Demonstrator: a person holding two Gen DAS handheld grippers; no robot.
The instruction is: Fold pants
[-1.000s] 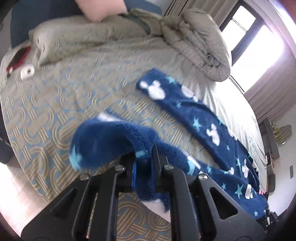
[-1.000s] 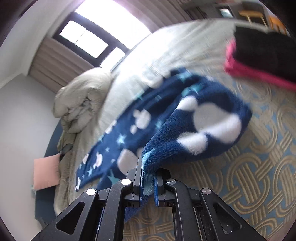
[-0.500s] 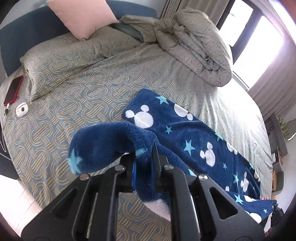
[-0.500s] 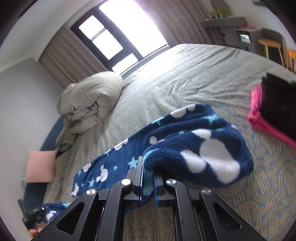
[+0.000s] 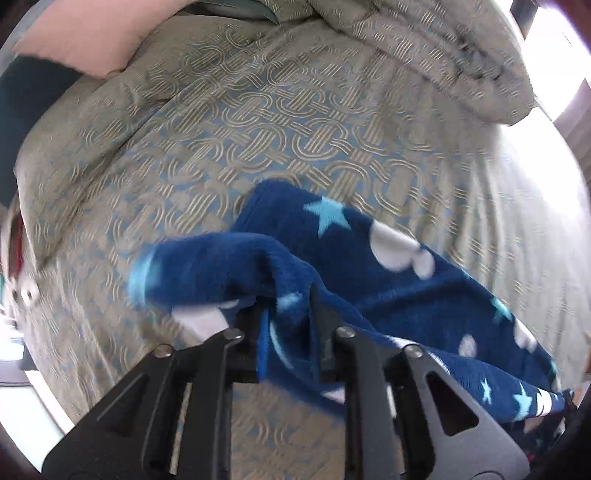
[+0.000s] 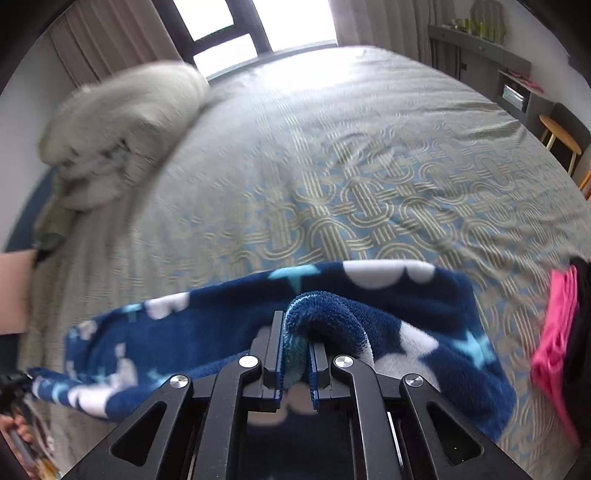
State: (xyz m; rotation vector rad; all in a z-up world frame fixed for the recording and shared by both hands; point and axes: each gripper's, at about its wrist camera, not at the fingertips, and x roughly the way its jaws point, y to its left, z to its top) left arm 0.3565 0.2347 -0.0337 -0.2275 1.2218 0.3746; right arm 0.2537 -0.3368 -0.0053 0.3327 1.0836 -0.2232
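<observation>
The left gripper (image 5: 286, 314) points forward and down over the bed (image 5: 258, 122), its jaws clamped on a bunched fold of the blue fleece pants (image 5: 369, 266), which bulge up over and ahead of the jaws and trail off to the right across the patterned bedspread. To the left of the jaws a loose flap of the fabric sticks out, blurred. Far ahead of the jaws lie a pink pillow (image 5: 96, 33) to the left and a rolled duvet (image 5: 443, 48) to the right. The right gripper (image 6: 295, 347) also angles down toward the bed, jaws closed on a rolled edge of the pants (image 6: 207, 332) that curls up between them. From there the fabric stretches to the left, toward the other hand (image 6: 16, 432) at the lower left edge, and drapes down to the right. Right of the jaws, near the pants but apart from them, sits a pink and black stack of clothes (image 6: 561, 332).
</observation>
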